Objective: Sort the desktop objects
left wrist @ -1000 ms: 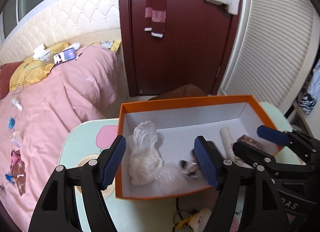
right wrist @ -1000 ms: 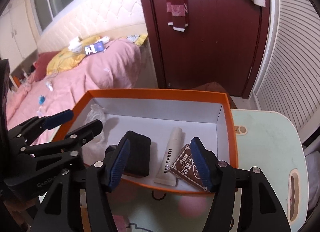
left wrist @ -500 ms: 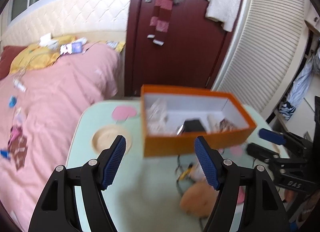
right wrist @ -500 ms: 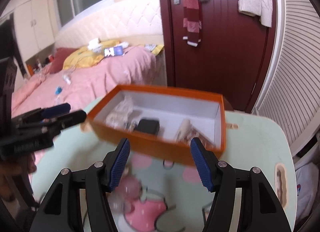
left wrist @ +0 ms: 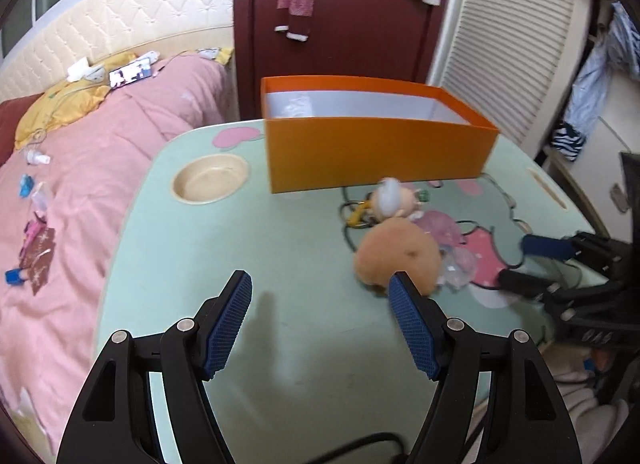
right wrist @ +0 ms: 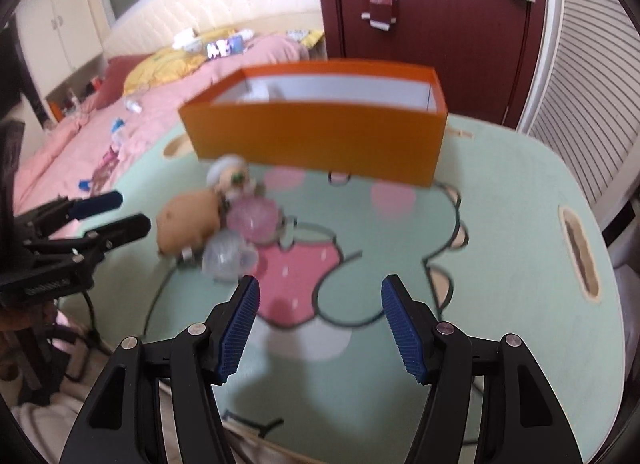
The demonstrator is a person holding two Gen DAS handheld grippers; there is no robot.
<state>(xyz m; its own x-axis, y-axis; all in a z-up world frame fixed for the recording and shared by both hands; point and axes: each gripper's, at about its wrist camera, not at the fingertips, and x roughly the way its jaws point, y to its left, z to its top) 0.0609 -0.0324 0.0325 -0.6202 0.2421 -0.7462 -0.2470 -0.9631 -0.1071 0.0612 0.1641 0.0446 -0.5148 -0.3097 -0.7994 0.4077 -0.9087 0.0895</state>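
Observation:
An orange box (left wrist: 380, 144) (right wrist: 320, 136) stands at the far side of the pale green table (left wrist: 240, 248); its near wall hides what is inside. In front of it lie a brown plush toy (left wrist: 396, 260) (right wrist: 188, 222), a small white-haired doll (left wrist: 390, 200) (right wrist: 234, 178), a pink clear capsule (right wrist: 254, 216) and a clear capsule (right wrist: 226, 260). My left gripper (left wrist: 320, 284) (right wrist: 116, 212) is open over bare table, its right finger just short of the plush. My right gripper (right wrist: 320, 284) (left wrist: 536, 260) is open above the pink cartoon print, with nothing between its fingers.
A round cup recess (left wrist: 210, 180) sits at the table's left, a slot (right wrist: 578, 248) near its right edge. A dark cable (left wrist: 348, 220) loops by the doll. A pink bed (left wrist: 80, 184) with small items borders the table on the left; a dark red door (left wrist: 340, 24) stands behind.
Both grippers have drawn back from above the box's inside to the table's near side and dropped a little. The box now stands farther off and the toys have come into view.

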